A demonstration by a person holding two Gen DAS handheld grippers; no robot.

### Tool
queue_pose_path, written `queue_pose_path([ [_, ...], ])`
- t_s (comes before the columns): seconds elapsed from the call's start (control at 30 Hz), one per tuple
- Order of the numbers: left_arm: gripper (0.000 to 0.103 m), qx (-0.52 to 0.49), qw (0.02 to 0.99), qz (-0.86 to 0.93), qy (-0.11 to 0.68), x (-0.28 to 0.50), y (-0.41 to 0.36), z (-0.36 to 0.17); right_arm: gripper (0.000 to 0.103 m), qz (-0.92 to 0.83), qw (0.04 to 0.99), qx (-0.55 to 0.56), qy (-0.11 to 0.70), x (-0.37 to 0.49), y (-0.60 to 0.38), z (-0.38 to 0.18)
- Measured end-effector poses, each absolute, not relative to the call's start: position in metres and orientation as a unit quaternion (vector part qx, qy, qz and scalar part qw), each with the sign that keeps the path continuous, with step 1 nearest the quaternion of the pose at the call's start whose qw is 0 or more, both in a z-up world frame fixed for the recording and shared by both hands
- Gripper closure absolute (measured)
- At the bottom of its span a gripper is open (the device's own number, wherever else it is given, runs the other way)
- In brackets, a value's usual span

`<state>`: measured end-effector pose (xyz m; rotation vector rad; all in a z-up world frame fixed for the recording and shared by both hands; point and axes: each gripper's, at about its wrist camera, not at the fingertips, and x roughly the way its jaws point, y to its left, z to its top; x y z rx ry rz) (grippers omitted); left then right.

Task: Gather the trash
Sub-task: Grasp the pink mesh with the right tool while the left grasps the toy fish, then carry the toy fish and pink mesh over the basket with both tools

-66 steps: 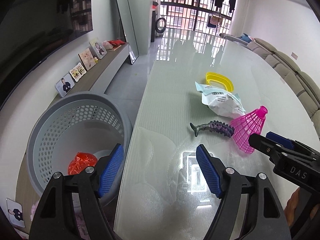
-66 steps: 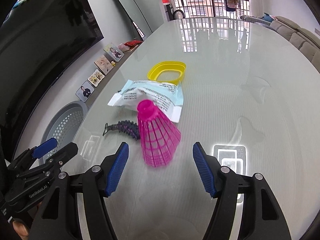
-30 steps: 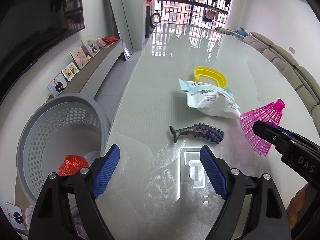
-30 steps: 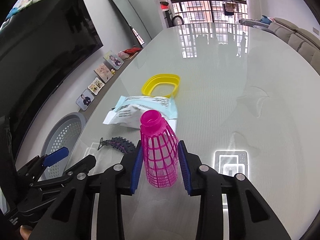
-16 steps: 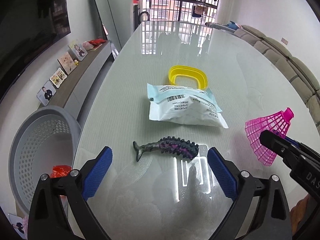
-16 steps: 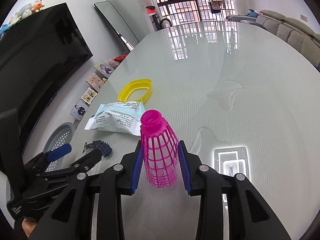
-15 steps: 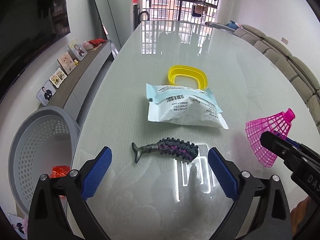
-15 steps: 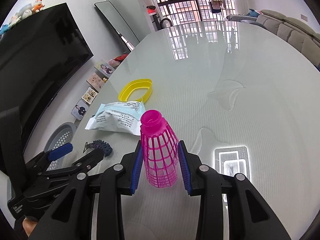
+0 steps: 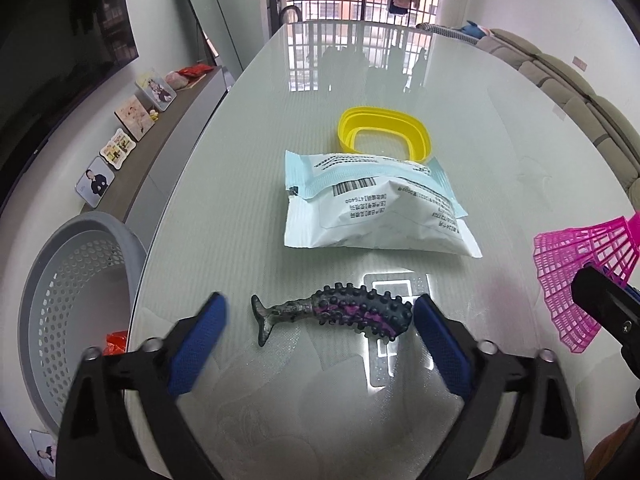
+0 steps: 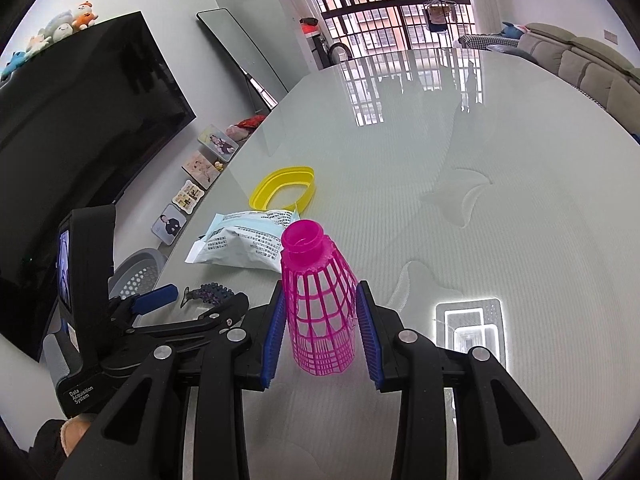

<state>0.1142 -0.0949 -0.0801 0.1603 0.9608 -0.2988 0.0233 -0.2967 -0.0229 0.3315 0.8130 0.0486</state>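
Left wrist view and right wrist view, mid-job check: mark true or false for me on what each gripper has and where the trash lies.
1. The right gripper is shut on the pink plastic mesh cone. True.
2. The left gripper is shut on the dark spiky fish-shaped toy. False: its jaws are open, with the toy lying on the table between them.
3. The white and blue snack packet lies between the toy and the yellow plastic ring. True.
4. The grey perforated basket sits on the glass table. False: it stands beside the table, below its edge.
5. The basket holds something red. True.
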Motion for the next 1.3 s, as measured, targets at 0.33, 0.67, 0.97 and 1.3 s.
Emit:
queue_pose_path([
  [0.33,0.027,0.072,0.880,-0.146,0.445,0.095,-0.087,-0.067,0.069,0.026,0.905,0.155,0.394,0.025,-0.294,-0.024],
  [0.67,0.027,0.050,0.906,-0.100,0.408,0.065,-0.040,-0.032,0.069,0.049,0.906,0.145,0.394,0.023,-0.275,-0.020],
  [0.97,0.027,0.024,0.911,-0.054,0.408,0.061,0.025,-0.033,0.069,0.094,0.901,0.135,0.402,0.033,-0.224,-0.014],
  [1.3,0.027,-0.003,0.911,-0.014,0.412,0.060,0.086,-0.041,0.069,0.151,0.890,0.091,0.421,0.059,-0.142,-0.012],
])
